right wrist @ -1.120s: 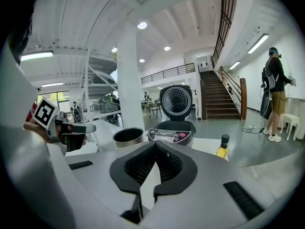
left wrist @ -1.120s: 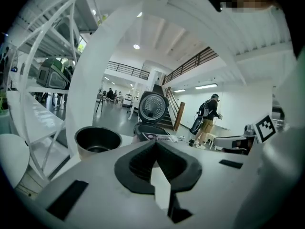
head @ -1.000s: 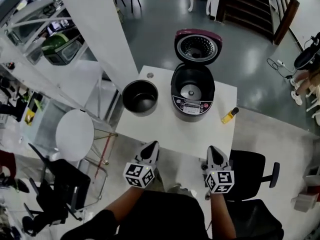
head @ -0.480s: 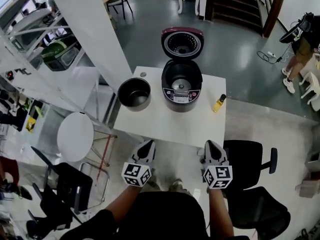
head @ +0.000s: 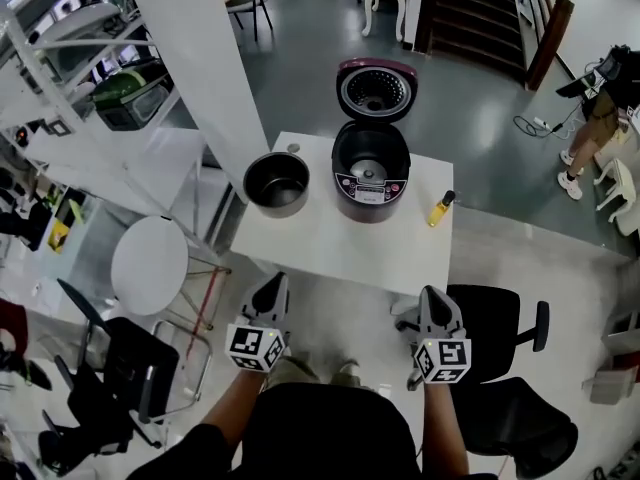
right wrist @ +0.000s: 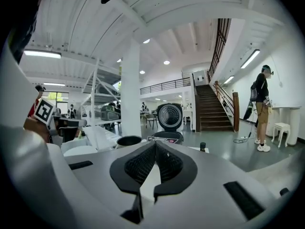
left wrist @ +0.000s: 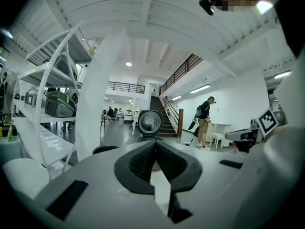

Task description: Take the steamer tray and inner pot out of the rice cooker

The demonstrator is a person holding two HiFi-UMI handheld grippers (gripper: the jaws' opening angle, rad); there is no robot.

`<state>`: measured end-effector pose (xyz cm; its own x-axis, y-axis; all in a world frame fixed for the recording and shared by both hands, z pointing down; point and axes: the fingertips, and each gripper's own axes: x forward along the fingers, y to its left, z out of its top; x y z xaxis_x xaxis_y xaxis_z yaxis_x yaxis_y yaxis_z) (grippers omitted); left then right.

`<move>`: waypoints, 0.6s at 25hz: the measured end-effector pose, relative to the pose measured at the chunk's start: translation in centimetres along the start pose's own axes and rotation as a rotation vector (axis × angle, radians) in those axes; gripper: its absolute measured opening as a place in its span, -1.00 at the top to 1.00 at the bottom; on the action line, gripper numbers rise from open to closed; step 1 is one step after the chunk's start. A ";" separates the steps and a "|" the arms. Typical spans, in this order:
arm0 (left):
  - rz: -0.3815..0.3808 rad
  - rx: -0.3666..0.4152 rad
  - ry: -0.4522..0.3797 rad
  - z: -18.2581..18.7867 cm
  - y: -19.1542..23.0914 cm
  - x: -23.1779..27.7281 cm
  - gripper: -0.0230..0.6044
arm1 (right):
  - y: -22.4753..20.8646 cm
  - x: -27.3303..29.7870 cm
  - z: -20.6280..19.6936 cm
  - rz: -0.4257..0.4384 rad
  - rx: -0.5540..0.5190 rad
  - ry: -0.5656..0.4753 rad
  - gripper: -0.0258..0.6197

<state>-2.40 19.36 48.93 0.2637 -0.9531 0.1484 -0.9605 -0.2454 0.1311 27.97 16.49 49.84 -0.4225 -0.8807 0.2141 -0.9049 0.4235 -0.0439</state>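
The dark rice cooker [head: 370, 183] stands on the white table [head: 340, 243] with its lid [head: 376, 90] swung up; its well shows a bare heating plate. The black inner pot [head: 277, 183] sits on the table just left of the cooker. I see no steamer tray. My left gripper [head: 272, 290] and right gripper [head: 432, 300] hang short of the table's near edge, both shut and empty. The left gripper view looks past shut jaws [left wrist: 155, 144] at the lid [left wrist: 149, 122] and the pot [left wrist: 106, 149]. The right gripper view shows shut jaws [right wrist: 156, 146], the cooker [right wrist: 167, 136] and the pot [right wrist: 129, 140].
A small yellow bottle [head: 440, 208] stands at the table's right edge. A round white stool [head: 150, 266] sits left of the table, and a black office chair [head: 510, 338] is at my right. A white column [head: 205, 58] rises behind the pot. A person [head: 598, 103] stands far right.
Both grippers have drawn back from the table's near edge toward me, the left one also shifting left. The cooker, pot and bottle keep their places on the table.
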 end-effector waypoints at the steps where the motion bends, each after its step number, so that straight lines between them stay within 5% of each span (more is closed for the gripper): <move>1: -0.011 0.000 0.001 -0.3 -0.6 -0.2 0.91 | -0.2 -0.3 -0.1 -0.006 -0.005 0.000 0.92; 10: 0.009 -0.109 0.017 -3.3 -1.3 -2.8 0.91 | -1.2 -3.0 -2.2 -0.037 -0.044 0.033 0.92; 15: 0.001 -0.079 0.020 -3.9 -2.5 -3.7 0.91 | -1.5 -3.7 -2.4 -0.044 -0.044 0.027 0.92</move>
<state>-0.59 24.15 51.85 0.2648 -0.9495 0.1681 -0.9511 -0.2285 0.2076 30.99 19.66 51.46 -0.3800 -0.8930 0.2412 -0.9192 0.3937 0.0095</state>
